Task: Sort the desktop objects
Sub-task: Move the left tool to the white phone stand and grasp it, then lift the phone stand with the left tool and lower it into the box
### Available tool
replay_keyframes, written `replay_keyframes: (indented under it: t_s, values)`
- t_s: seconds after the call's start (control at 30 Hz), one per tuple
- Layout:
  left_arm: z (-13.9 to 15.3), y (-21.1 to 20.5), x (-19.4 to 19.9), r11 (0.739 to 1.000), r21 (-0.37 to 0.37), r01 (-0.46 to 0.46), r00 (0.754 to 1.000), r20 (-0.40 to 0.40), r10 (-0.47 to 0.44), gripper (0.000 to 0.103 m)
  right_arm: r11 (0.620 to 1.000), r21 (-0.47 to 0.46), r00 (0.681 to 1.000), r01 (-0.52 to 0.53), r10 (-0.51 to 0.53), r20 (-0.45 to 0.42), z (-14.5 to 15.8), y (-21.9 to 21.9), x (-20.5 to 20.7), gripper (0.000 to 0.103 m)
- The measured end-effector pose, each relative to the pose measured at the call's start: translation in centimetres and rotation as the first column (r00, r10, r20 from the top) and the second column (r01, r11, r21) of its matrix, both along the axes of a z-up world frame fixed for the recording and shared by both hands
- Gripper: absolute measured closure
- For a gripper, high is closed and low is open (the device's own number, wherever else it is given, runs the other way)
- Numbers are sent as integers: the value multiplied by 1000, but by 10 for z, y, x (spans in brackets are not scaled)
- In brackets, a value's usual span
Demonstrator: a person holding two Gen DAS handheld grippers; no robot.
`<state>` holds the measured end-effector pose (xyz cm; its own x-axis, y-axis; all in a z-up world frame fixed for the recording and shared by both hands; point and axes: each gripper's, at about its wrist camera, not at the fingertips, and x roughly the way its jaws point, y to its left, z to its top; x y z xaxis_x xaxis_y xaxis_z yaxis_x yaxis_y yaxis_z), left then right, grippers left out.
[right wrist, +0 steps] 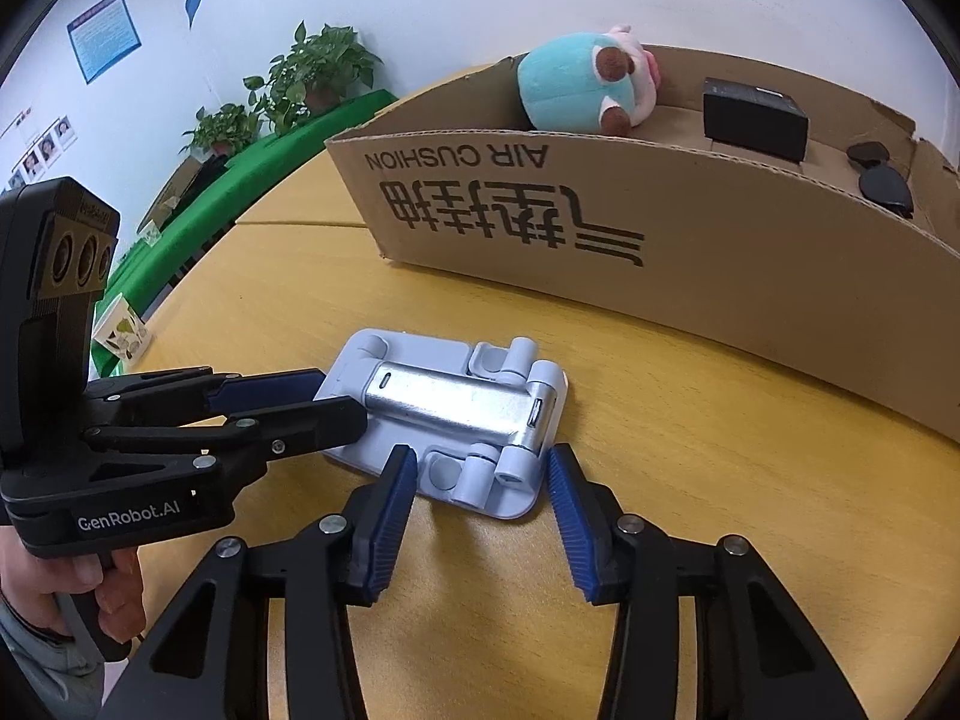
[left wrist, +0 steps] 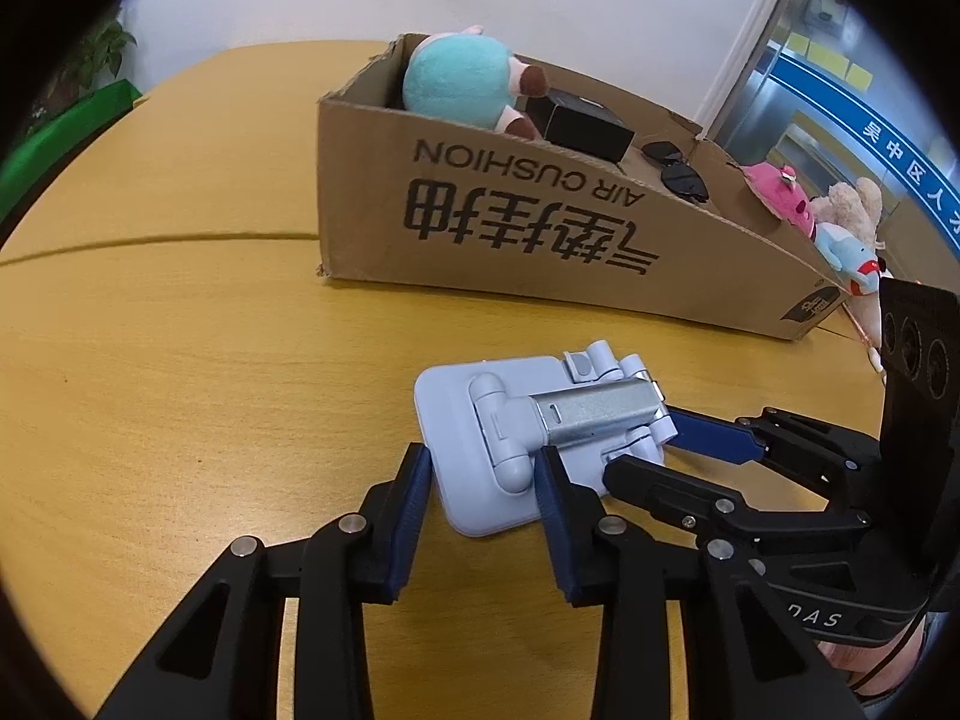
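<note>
A pale blue folding phone stand (left wrist: 468,408) (right wrist: 432,360) with a silver metal arm lies flat on the wooden table (left wrist: 180,360), in front of a cardboard box (left wrist: 540,228) (right wrist: 720,300). My left gripper (left wrist: 483,480) (right wrist: 342,399) is closed around one end of the stand, one blue pad on its outer edge and the other against the hinge knob. My right gripper (right wrist: 480,480) (left wrist: 645,444) clamps the opposite end, its pads against both side edges. The stand rests on the table.
Inside the box are a teal plush toy (left wrist: 456,84), a small black box (left wrist: 588,129) and dark sunglasses (left wrist: 678,171). Pink and beige plush toys (left wrist: 780,192) sit past the box's right end. A paper cup (right wrist: 123,333) stands at the table's left edge.
</note>
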<state>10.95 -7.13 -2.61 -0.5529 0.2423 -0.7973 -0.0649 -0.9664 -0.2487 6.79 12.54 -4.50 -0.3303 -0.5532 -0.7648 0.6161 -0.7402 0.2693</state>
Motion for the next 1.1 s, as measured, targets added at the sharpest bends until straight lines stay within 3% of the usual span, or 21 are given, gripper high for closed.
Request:
replay_keyframes:
  t_s: [0.23,0.4,0.7,0.83,1.0,1.1]
  values:
    - [35,29,0,999,-34,37,996,-79,-39,68,997,-45,996,57,-60,-65,25,24,7,59]
    - [70,53,-4,996,-45,76,984,-155,-82,68,991,-81,986,102,-112,-126,59,50,5,59]
    - [132,129,-35,972,-92,216,934,-269,-233,68,961,-143,934,235,-264,-240,123,118,4,59]
    - [156,157,-56,961,-75,265,913,-301,-276,68,946,-134,904,294,-321,-282,151,148,-9,59]
    - [186,174,-85,952,-81,296,887,-347,-306,68,939,-117,873,323,-343,-347,189,166,-35,59]
    - [195,173,-110,952,-77,295,888,-346,-303,68,940,-117,872,321,-342,-351,202,167,-57,59]
